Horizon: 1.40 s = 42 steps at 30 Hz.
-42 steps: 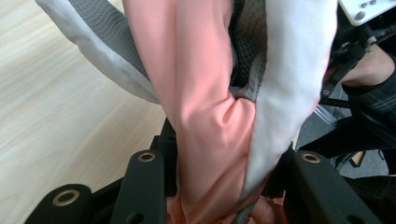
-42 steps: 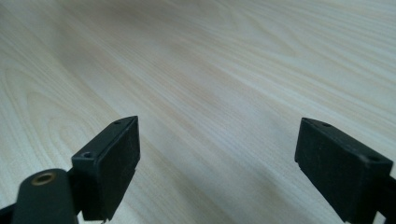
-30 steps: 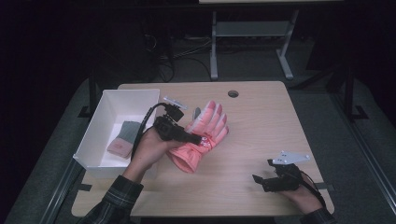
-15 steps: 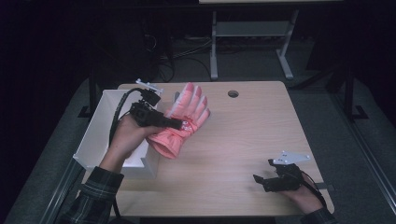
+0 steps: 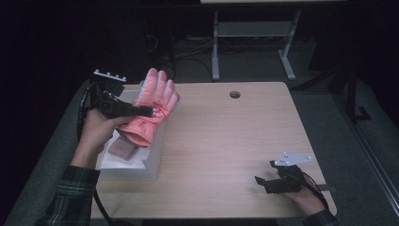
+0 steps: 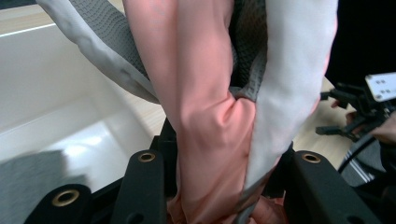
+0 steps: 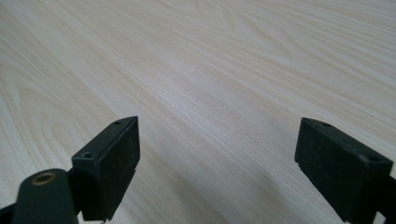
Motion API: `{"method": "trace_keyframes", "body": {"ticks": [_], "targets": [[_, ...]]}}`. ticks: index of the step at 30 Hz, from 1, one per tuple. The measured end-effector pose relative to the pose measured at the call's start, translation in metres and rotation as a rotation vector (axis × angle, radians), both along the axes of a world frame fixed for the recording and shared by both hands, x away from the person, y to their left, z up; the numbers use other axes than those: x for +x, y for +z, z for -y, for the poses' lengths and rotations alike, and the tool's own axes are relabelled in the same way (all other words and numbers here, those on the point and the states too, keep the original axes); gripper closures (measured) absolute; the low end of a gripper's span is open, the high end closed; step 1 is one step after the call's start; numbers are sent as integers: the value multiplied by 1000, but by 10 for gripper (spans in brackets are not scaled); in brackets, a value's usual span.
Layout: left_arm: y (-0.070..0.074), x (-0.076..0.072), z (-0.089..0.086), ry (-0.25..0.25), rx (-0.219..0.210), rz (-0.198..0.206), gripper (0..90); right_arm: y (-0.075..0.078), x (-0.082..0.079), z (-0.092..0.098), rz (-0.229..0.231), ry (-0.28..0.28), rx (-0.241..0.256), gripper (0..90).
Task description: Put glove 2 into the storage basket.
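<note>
Your left tongs (image 5: 149, 112) pinch the pink glove (image 5: 151, 106) at left of frame, held aloft over the white bin's (image 5: 151, 157) right wall. Transfer is judged mostly complete: the glove is lifted and over the bin; lowering and release remain. Your right tongs (image 5: 261, 182) rest spread on the desk (image 5: 226, 136), lower right, idle.

A light wooden table (image 5: 226, 141) with rounded corners and a round cable hole (image 5: 235, 94) near its far edge stands on grey carpet (image 5: 324, 108). Beyond the far edge, a second table's pale metal frame (image 5: 254, 33) rises out of a dark, dimly lit room, with black cables (image 5: 183, 52) lying on the floor beside it.
</note>
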<state>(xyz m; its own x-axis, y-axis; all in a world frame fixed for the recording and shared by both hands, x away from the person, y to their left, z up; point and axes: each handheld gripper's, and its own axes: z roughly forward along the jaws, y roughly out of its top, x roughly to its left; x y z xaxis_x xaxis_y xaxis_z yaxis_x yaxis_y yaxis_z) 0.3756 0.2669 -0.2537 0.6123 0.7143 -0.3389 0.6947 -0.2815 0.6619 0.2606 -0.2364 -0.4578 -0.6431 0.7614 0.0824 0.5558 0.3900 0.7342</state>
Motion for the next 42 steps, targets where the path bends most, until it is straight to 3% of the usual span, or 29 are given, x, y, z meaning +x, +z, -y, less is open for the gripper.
{"method": "trace_keyframes", "body": {"ticks": [8, 18, 28, 35, 42], "targets": [[-9, 4, -38, 94, -7, -13, 609, 0, 0, -1, -6, -3, -3, 139], [-33, 8, -58, 174, 27, -51, 608, -1, 0, -1, -8, -3, -6, 139], [-61, 14, -65, 201, 33, -106, 608, -1, 0, 0, -9, -6, -1, 139], [-83, 19, -60, 198, 46, -144, 606, -1, 0, -1, -8, -6, -5, 139], [-95, 21, -55, 193, 61, -164, 605, -1, 0, 0, -8, -4, -4, 139]]}}
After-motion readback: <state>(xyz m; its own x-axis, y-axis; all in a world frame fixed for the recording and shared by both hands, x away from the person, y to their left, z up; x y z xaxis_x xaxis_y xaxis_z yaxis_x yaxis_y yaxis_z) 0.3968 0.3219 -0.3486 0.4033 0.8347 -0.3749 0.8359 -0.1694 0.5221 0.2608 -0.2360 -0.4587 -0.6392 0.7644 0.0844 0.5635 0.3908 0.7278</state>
